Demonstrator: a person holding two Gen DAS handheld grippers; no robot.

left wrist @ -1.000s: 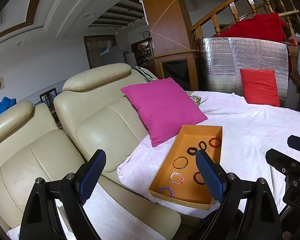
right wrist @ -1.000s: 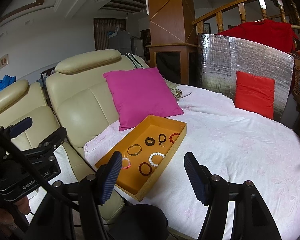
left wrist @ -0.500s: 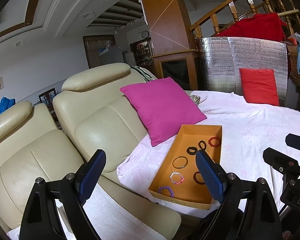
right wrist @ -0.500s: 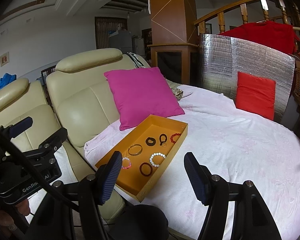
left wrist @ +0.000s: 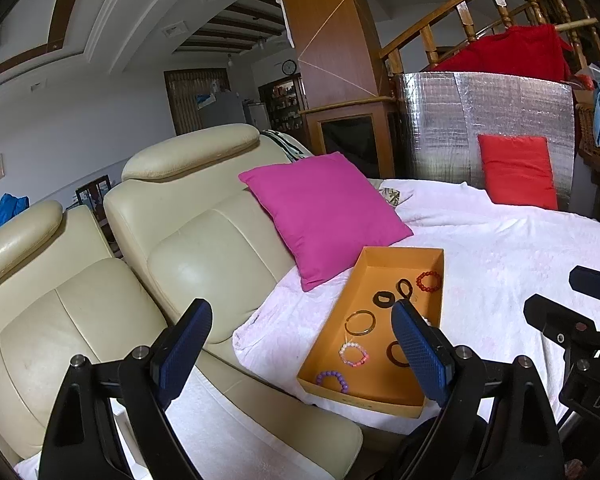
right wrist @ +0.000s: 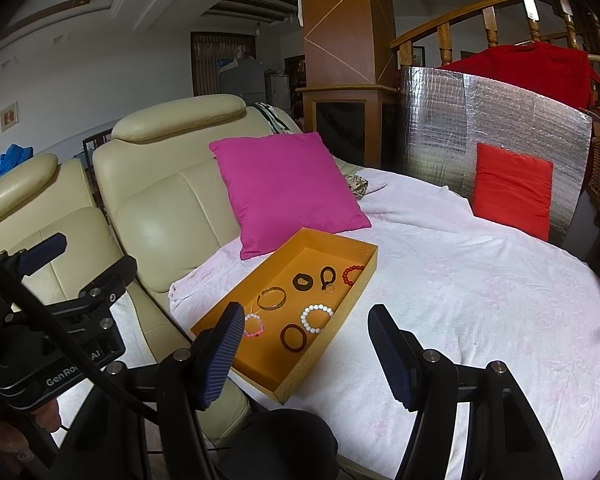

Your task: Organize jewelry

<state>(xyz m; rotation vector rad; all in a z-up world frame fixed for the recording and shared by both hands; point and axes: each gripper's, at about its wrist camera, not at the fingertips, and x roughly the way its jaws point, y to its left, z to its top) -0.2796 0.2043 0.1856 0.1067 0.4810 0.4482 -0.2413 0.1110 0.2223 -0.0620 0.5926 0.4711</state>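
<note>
Both tongs wide and empty, left gripper [left wrist: 300, 344] and right gripper [right wrist: 306, 350] held short of the orange tray [right wrist: 332, 330] on the white-covered table [right wrist: 480, 300]; bracelets [right wrist: 318, 318] lie loose inside, so best descend steeply over one, straddling its rim.

Setting: a home living room. Evidence: cream leather sofa [left wrist: 148, 264] at 9 o'clock; pink cushion [left wrist: 324, 212] at center; red cushion [left wrist: 518, 170] at 2 o'clock; wooden stair rail [left wrist: 460, 36] at 1 o'clock; wall clock [left wrist: 288, 67] and coffered ceiling [left wrist: 140, 12] at 12 o'clock; fridge [right wrist: 278, 88] in the far room.
</note>
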